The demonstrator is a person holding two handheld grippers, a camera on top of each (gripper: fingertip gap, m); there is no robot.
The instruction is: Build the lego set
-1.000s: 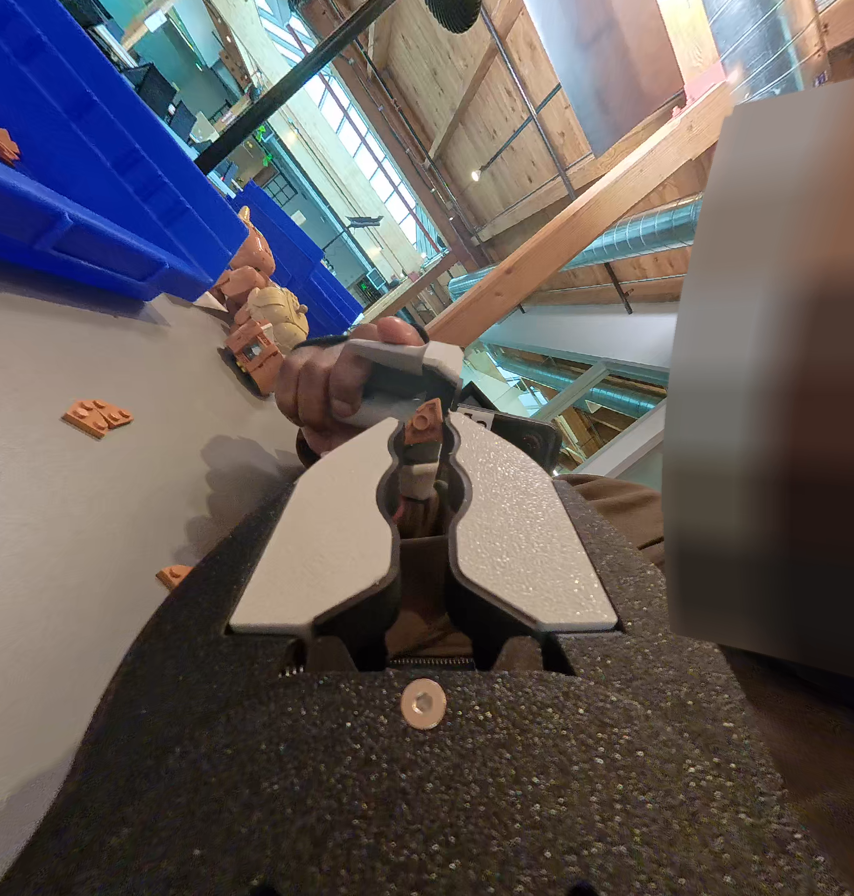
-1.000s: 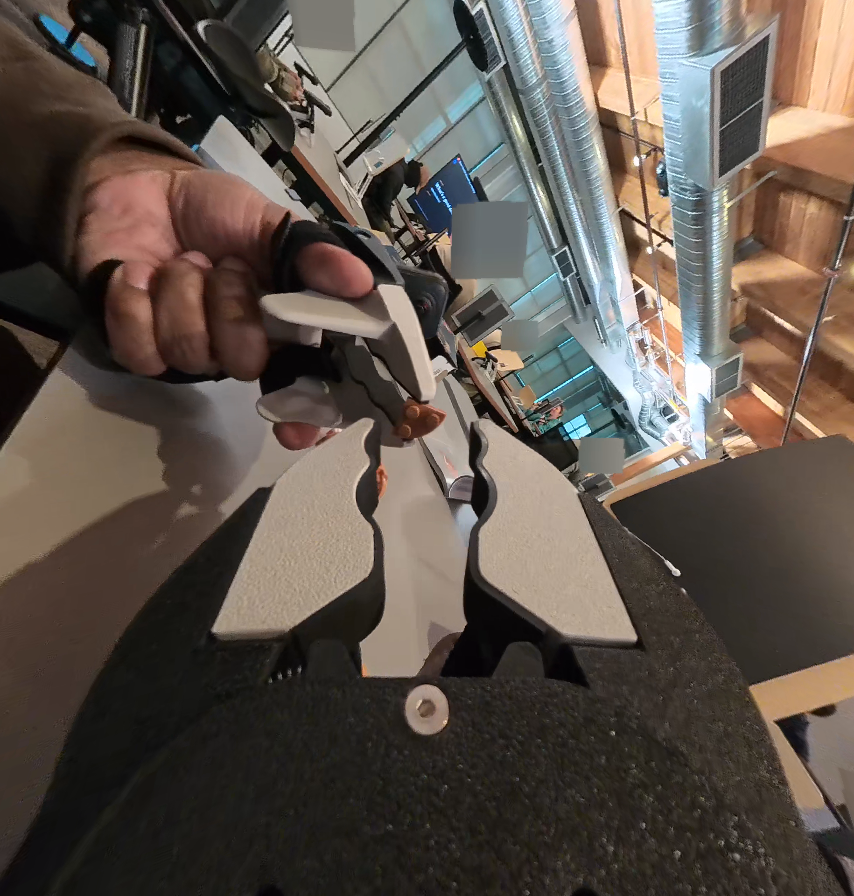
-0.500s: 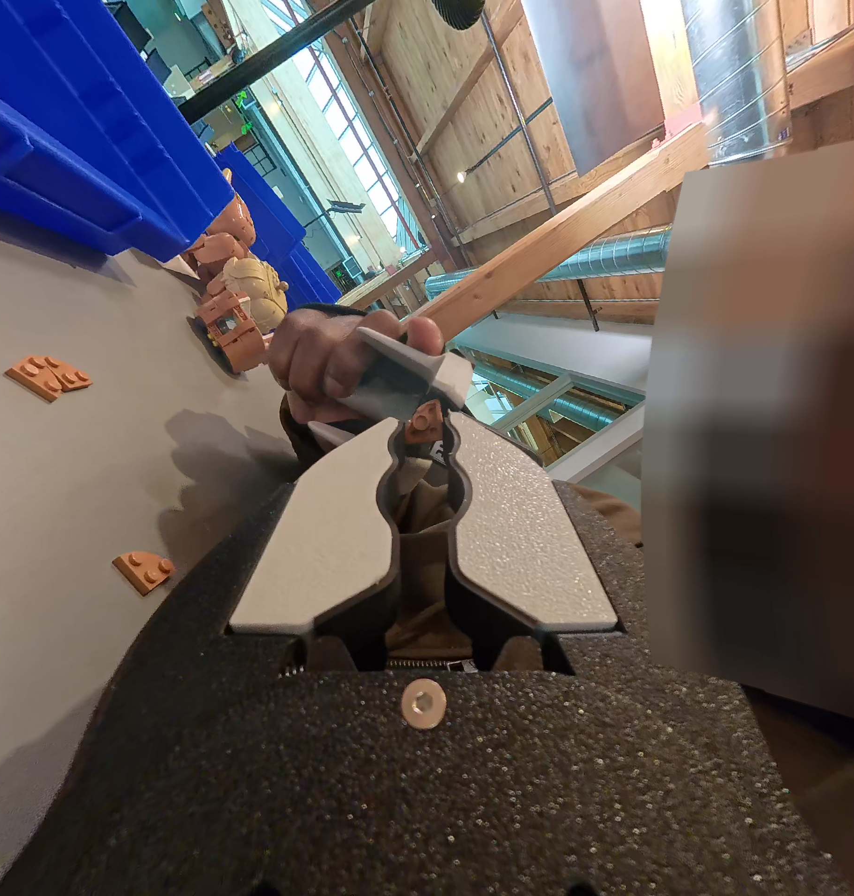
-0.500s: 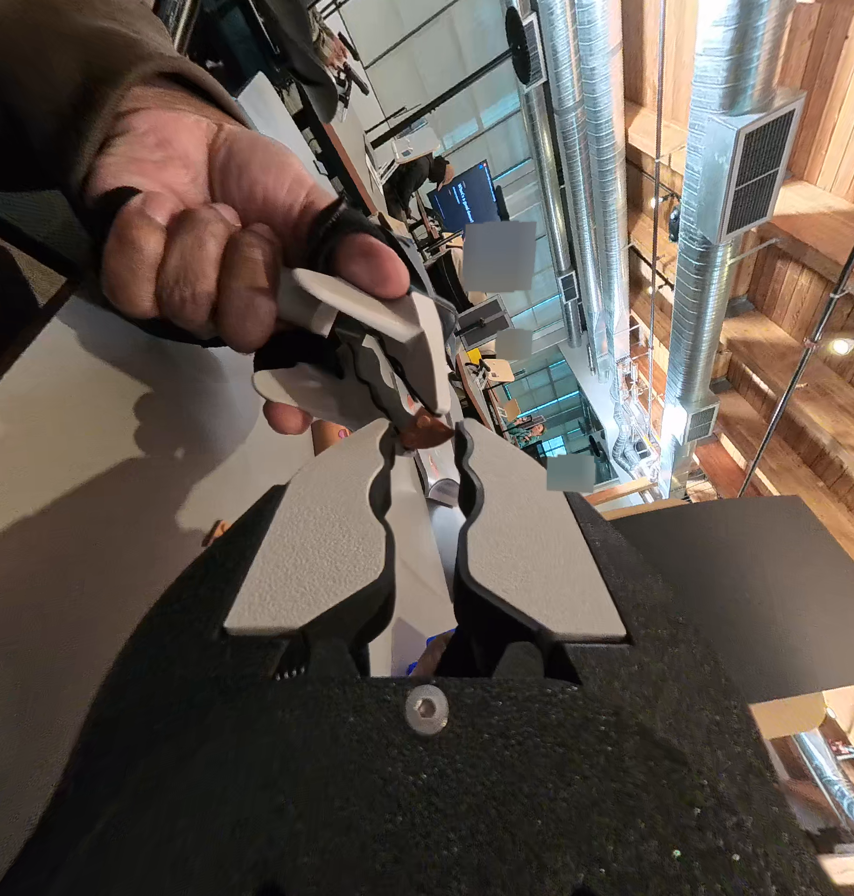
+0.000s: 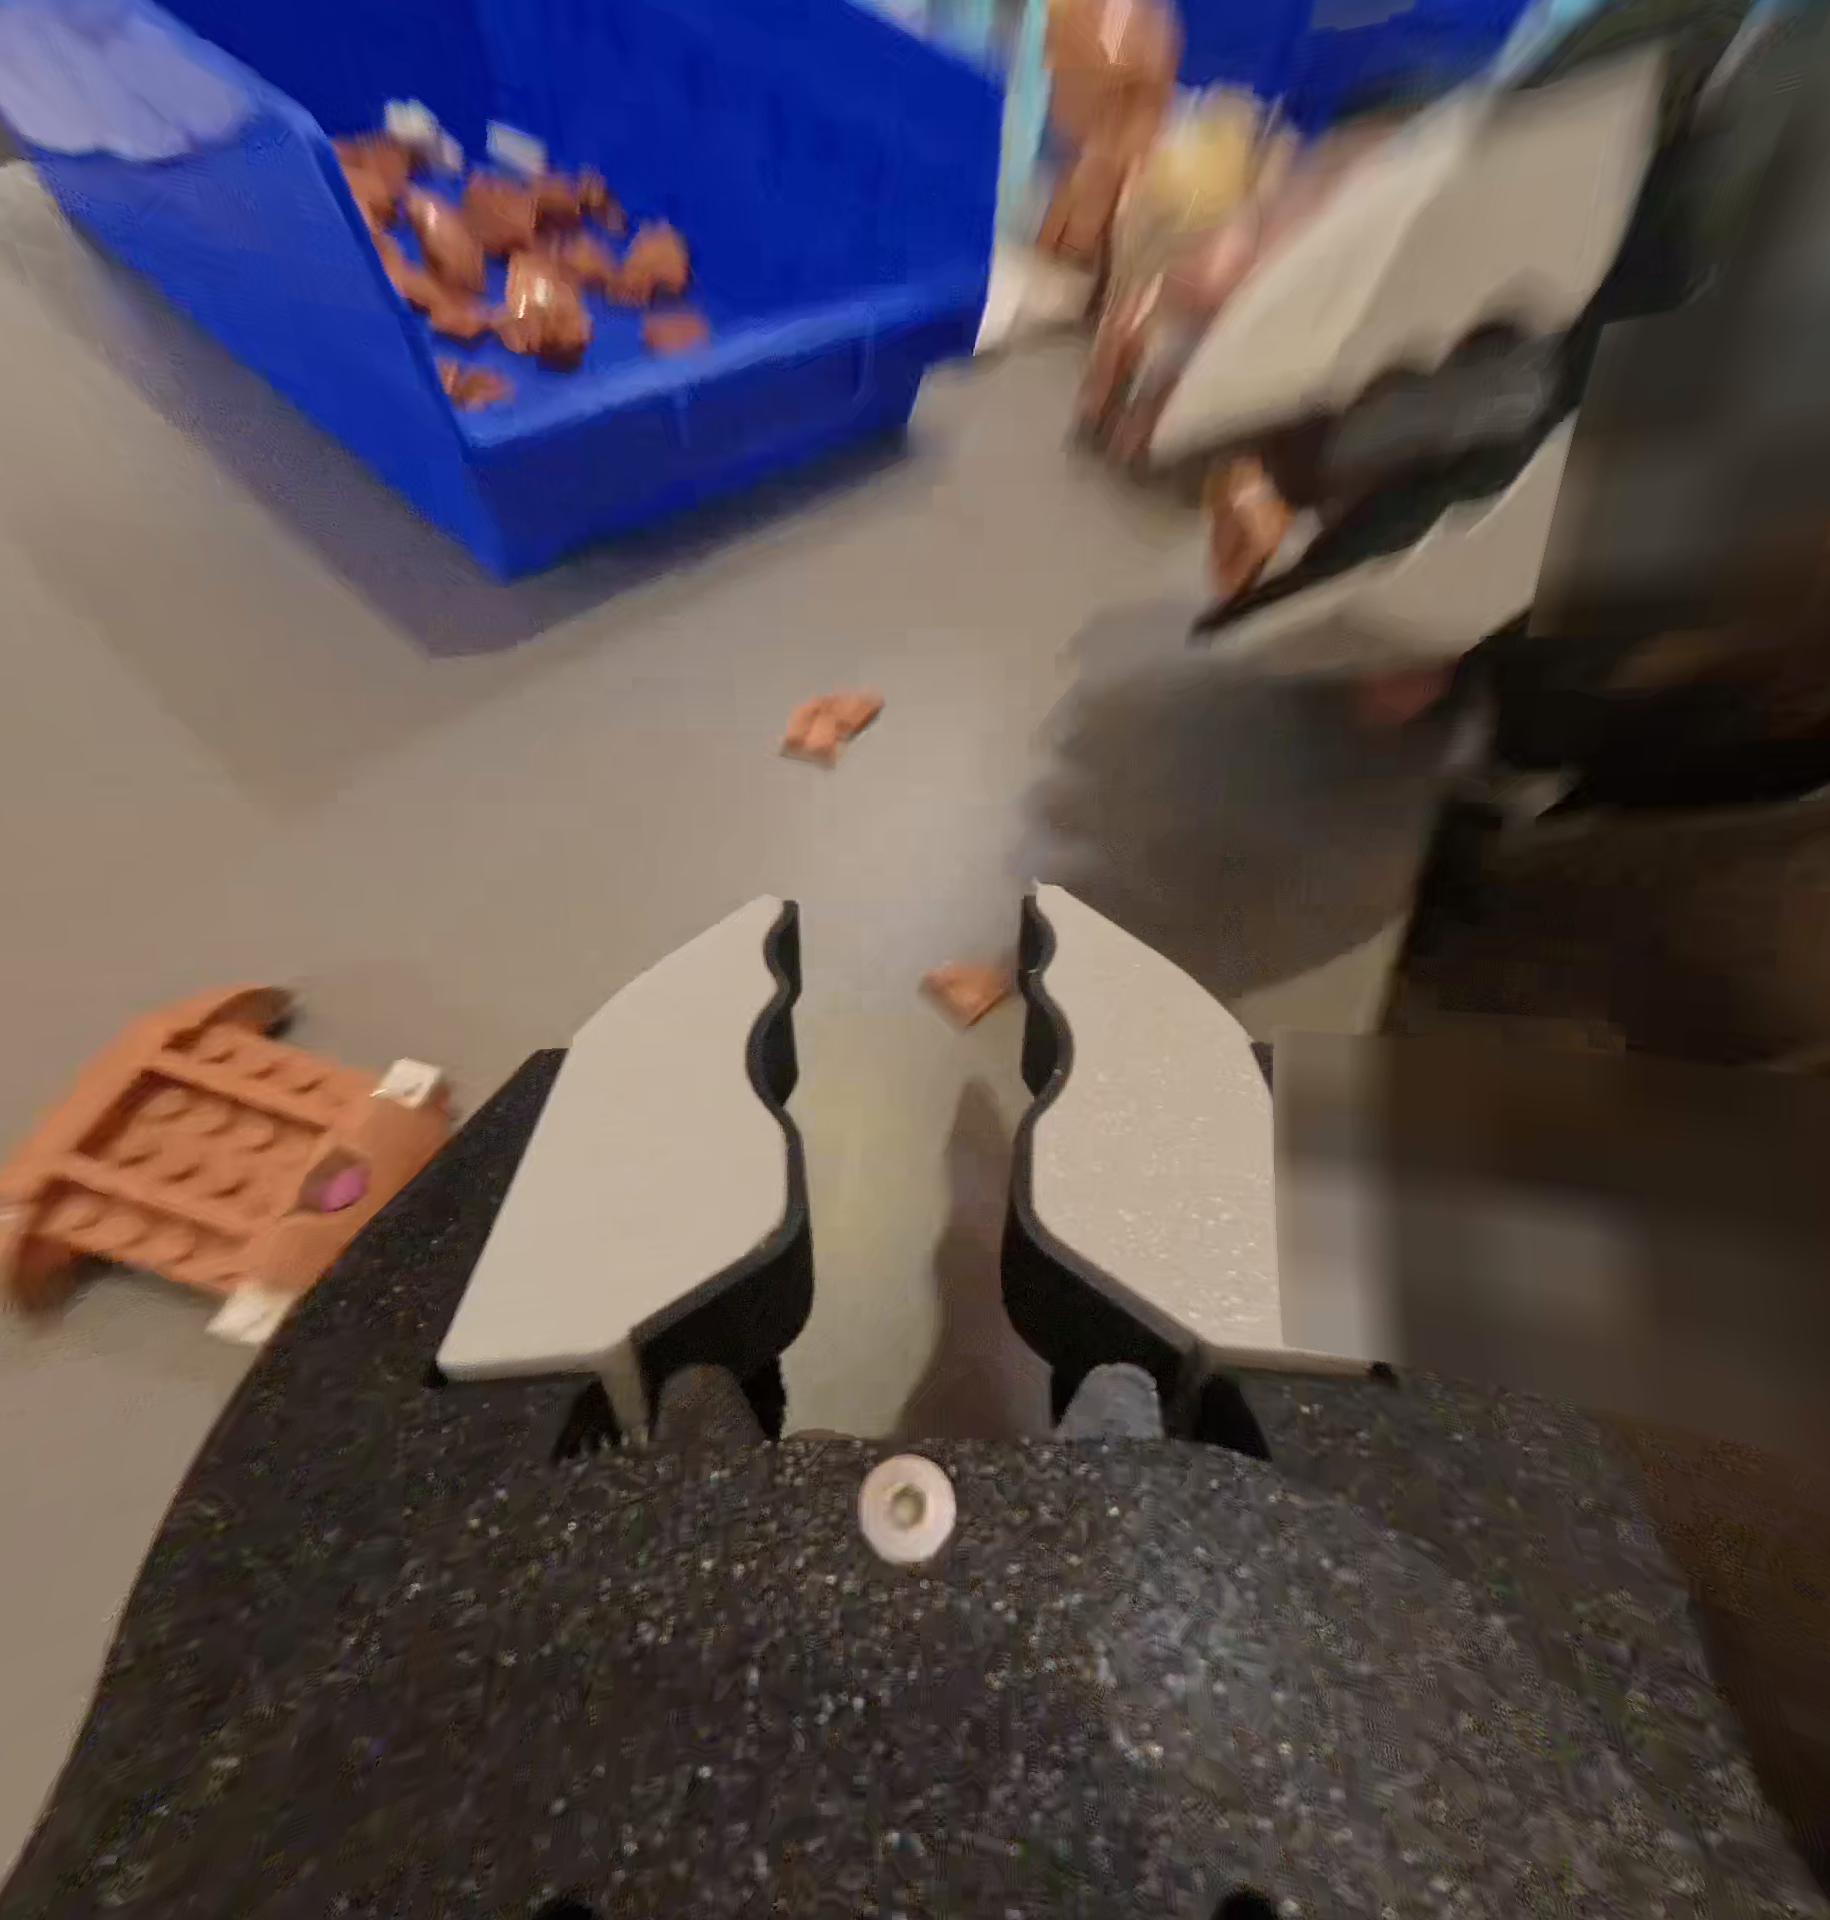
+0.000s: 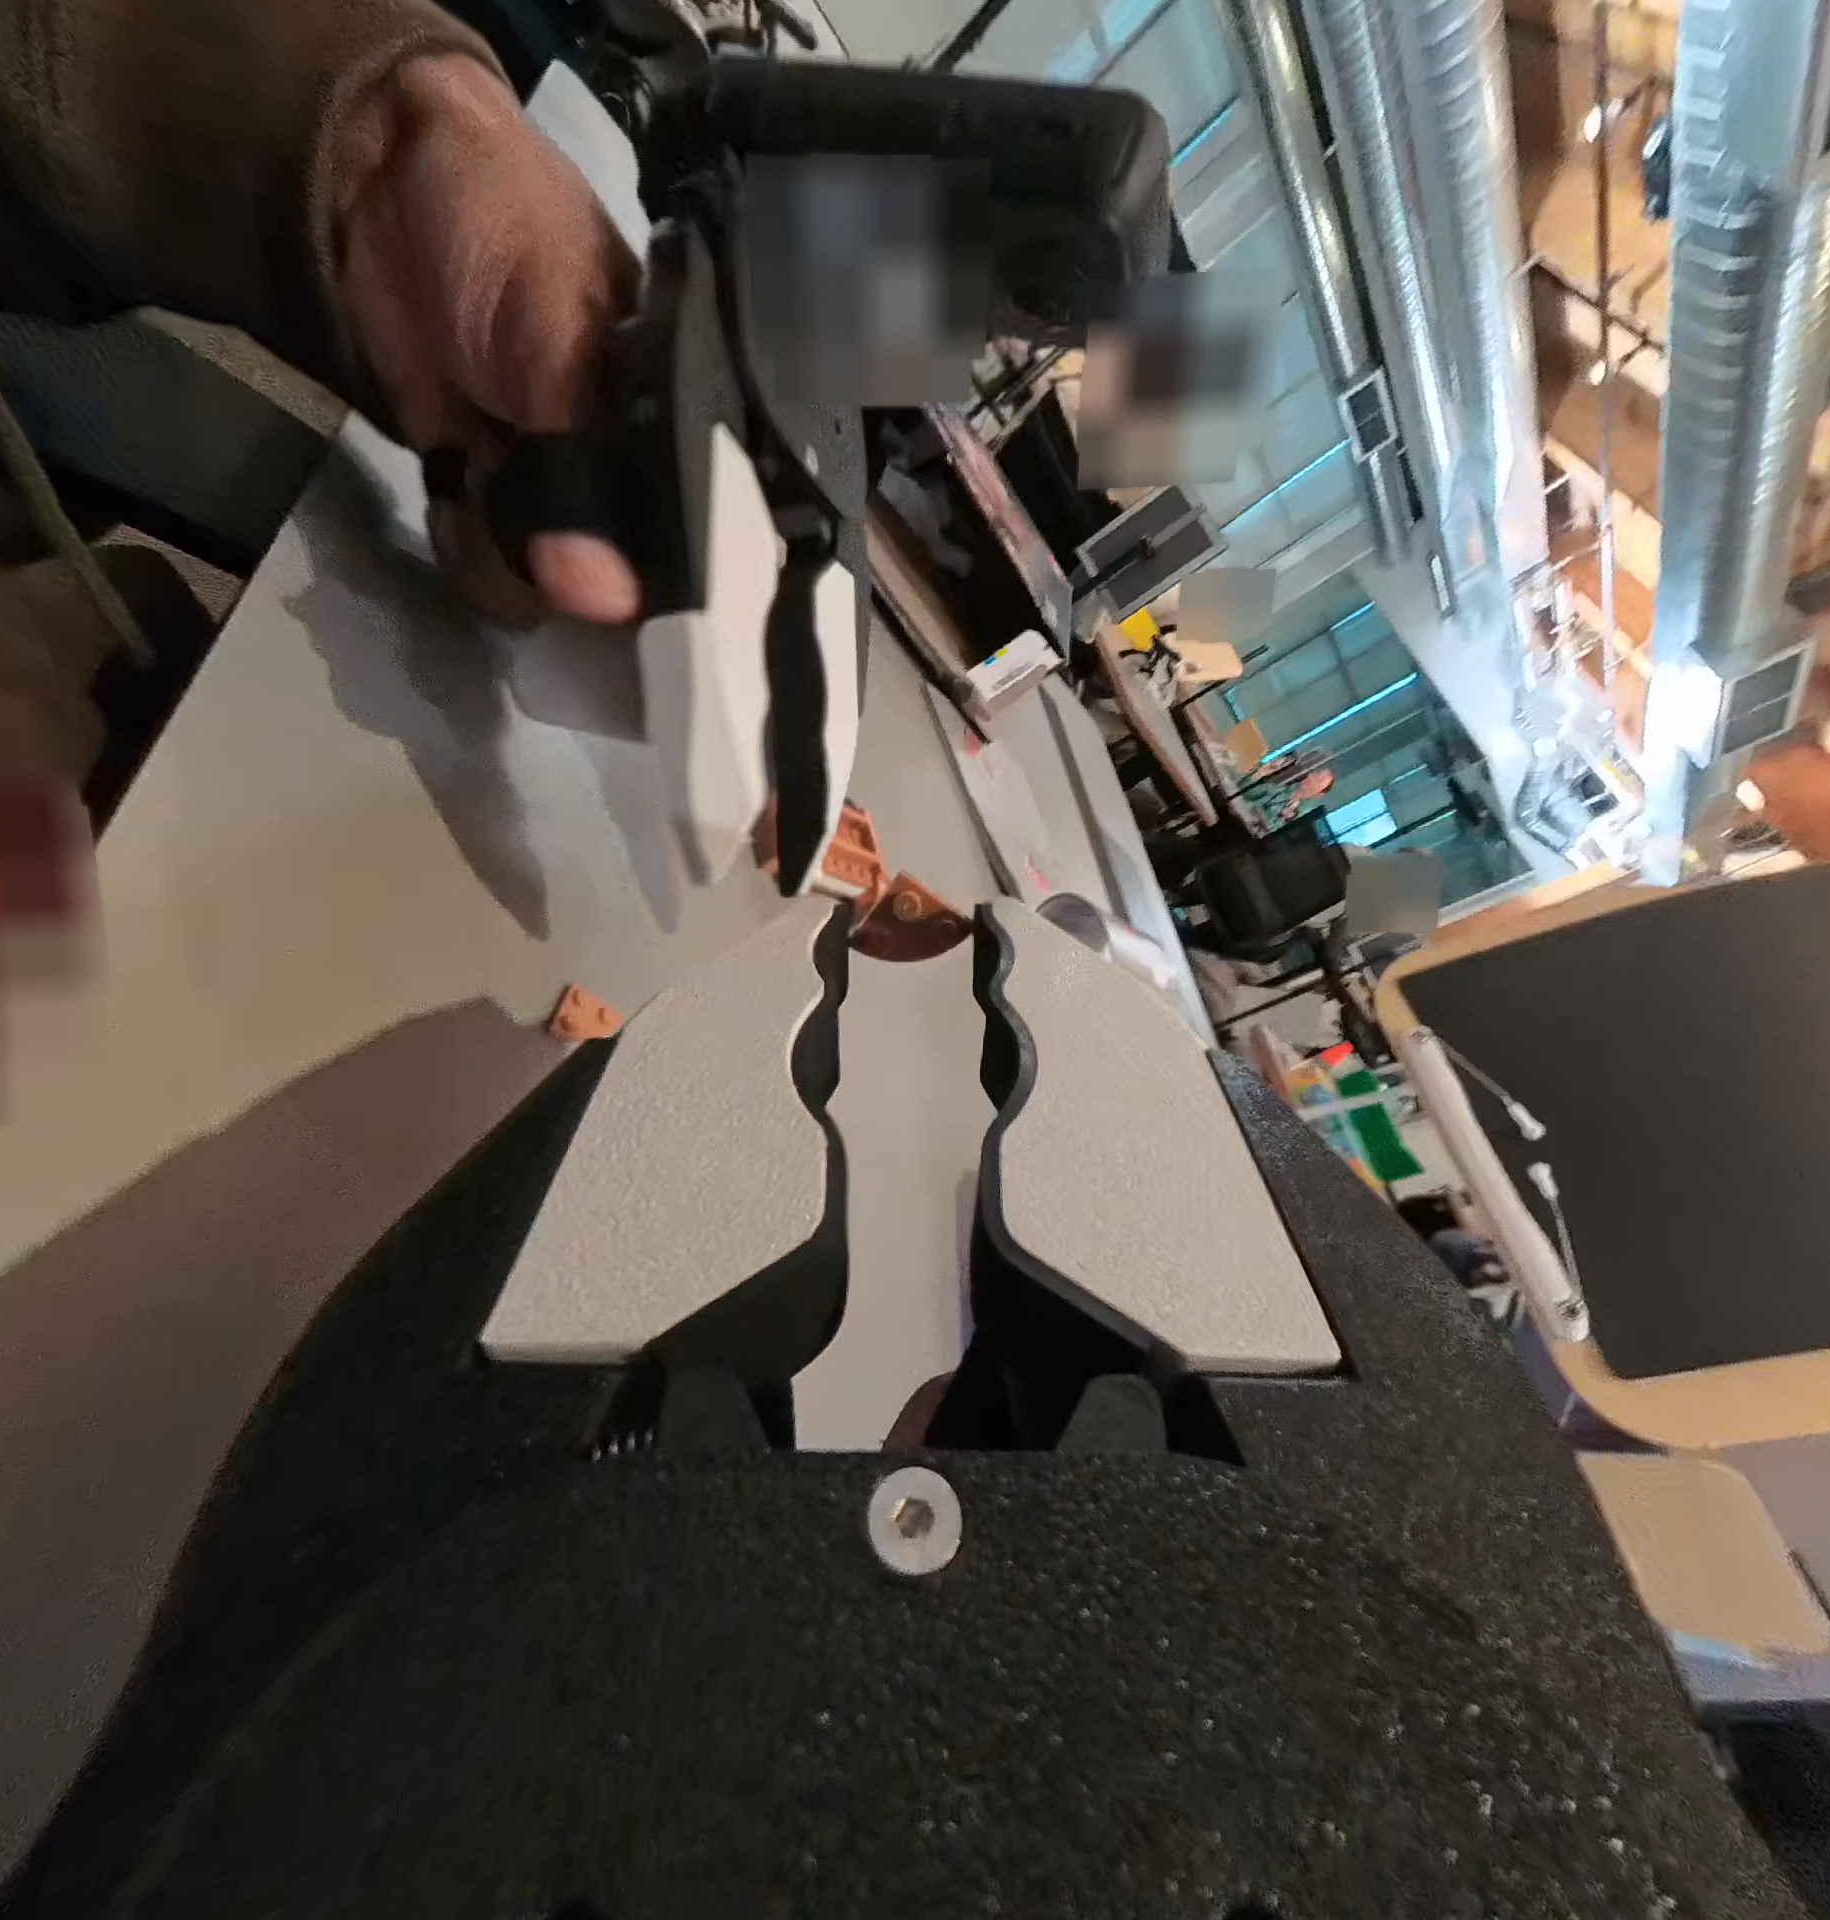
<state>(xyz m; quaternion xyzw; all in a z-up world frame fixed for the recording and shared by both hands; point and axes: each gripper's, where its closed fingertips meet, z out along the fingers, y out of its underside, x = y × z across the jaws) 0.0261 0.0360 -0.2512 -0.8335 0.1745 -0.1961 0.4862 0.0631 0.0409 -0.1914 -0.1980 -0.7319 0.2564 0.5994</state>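
Left wrist view is showing the grey table (image 5: 267, 727) carrying a blue bin (image 5: 682, 416) of brown pieces, a brown lego build (image 5: 184, 1153) lying at left. Left gripper (image 5: 906, 925) is gaping, released, over a small plate (image 5: 963, 992). Right gripper (image 6: 906, 920) is gripping a brown piece (image 6: 906, 925) at its tips.

Brown lego plate (image 6: 906, 923) between fingers; brown assembly (image 5: 189, 1148) flat on table.
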